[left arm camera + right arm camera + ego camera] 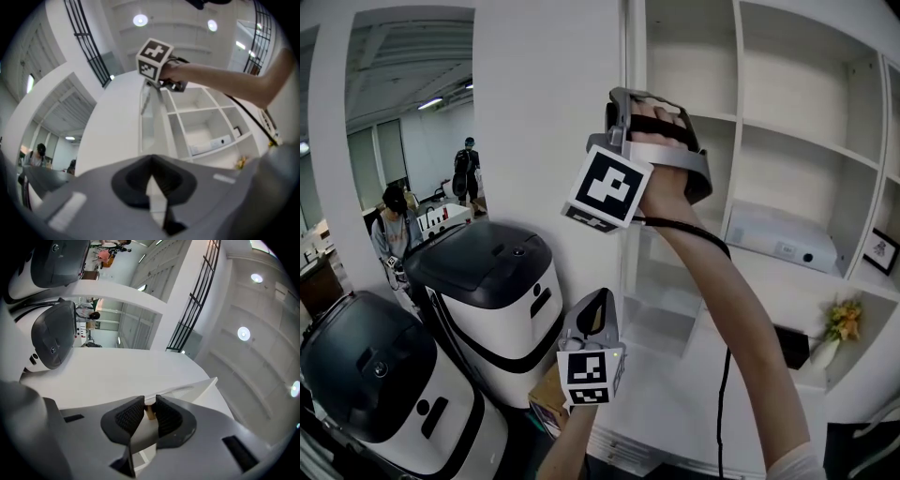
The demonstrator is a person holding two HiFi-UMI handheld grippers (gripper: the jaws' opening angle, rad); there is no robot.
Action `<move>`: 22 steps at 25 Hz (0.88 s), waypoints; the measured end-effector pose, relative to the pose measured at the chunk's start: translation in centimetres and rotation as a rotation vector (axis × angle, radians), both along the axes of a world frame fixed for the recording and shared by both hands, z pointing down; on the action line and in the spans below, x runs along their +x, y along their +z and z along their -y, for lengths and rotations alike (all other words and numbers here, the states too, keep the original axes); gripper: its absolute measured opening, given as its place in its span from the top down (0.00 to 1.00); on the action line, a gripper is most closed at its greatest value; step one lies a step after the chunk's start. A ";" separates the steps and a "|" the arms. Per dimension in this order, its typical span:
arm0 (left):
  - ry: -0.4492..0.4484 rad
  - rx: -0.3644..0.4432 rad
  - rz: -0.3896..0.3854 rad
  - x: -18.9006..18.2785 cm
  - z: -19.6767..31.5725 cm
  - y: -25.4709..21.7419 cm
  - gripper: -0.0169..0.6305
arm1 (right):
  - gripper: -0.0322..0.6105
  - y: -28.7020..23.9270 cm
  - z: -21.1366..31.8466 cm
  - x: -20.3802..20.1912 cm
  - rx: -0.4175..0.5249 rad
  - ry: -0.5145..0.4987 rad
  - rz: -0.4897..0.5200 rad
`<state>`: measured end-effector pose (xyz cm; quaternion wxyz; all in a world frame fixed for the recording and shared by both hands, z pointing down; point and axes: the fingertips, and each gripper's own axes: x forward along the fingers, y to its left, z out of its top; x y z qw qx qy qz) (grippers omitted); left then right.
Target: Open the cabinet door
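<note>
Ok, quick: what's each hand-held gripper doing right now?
Left hand-held gripper: closed, nothing between its jaws.
Right hand-held gripper: closed on the small brass knob.

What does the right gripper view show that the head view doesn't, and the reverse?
Right gripper view only: the right gripper's jaws shut on a small tan knob at the cabinet door's edge, plus round ceiling lights.
Head view only: the left gripper lower down, the open shelves, and a white box and flowers on them.
Both: the two black-topped white machines and the right gripper itself.
</note>
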<state>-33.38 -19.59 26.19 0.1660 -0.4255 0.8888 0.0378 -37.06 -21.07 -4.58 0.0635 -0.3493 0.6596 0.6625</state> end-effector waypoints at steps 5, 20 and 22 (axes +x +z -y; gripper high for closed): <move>-0.029 0.000 0.018 -0.4 -2.7 -0.6 0.96 | 0.83 0.0 -1.8 -1.5 0.012 0.043 -0.008; -0.077 0.002 0.051 -4.6 -10.6 -1.7 0.96 | 0.85 0.7 -8.4 -8.9 0.099 0.156 -0.095; -0.082 0.002 0.055 -5.3 -11.2 -1.8 0.96 | 0.92 1.2 -9.6 -10.4 0.122 0.144 -0.120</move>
